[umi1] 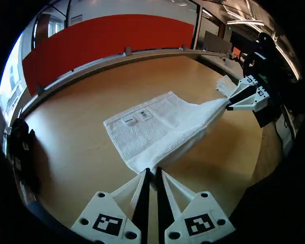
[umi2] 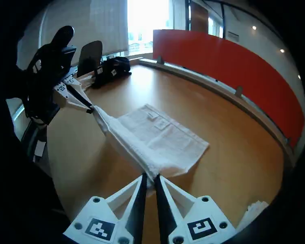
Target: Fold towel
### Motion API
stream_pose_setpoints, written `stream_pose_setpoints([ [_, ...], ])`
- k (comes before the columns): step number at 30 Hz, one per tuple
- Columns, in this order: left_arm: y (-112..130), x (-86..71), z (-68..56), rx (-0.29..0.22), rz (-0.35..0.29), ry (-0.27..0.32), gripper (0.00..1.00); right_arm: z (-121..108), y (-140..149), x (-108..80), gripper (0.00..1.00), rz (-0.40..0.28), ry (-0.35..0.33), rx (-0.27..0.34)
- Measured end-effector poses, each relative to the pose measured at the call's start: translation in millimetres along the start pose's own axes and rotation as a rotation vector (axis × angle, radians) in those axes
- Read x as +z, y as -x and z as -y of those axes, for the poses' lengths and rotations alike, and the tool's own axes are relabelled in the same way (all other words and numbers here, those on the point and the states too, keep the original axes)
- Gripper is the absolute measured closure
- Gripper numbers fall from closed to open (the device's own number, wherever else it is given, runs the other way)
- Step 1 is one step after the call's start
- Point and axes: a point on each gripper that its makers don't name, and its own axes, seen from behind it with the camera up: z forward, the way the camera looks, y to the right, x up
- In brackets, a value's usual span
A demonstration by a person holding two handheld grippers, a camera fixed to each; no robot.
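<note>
Left tool (umi1: pixel 152 174) and right tool (umi2: pixel 149 177) each have their fingers drawn in to a narrow slit, with a corner of the towel (umi1: pixel 152 126) pinched between them. The two tools face one another along the same edge of the cloth.

Out ahead of both tools the wide wooden table (umi1: pixel 79 134) spreads away to a red partition (umi1: pixel 112 36) on its far side. The towel lies on the table in the space between the tools. Most of it is flat, while the held edge is lifted off the wood and hangs as a taut, slightly sagging ridge from one tool to the other.

This looks like the first fold, at the stage where the raised edge is ready to be carried across. The next move calls for both tools to travel together, away from the person and over the flat part. They should keep the edge level and stretched, then lower it onto the opposite edge so the corners meet.

The cloth is white terry, thick and soft. Two small sewn tags (umi1: pixel 136 117) lie on its upper face, beyond the left tool's tips.
</note>
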Motion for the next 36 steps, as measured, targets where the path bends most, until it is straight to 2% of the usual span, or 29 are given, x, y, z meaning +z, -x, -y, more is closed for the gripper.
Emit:
stream_pose_setpoints([
  [11,-8,-21.7,-8.6,-0.041,-0.018,0.018,0.89,9,-10,-17.6,0.85,-0.011,-0.011,-0.003],
  [27,-19,-45.0,-17.2,-0.054,-0.036,0.033,0.89,17,-19,-35.8,0.85,-0.012,-0.027,-0.011],
  [36,-21,-53.6,-25.1,-0.041,-0.031,0.047,0.89,20,-22,-45.0,0.85,-0.01,-0.032,-0.016],
])
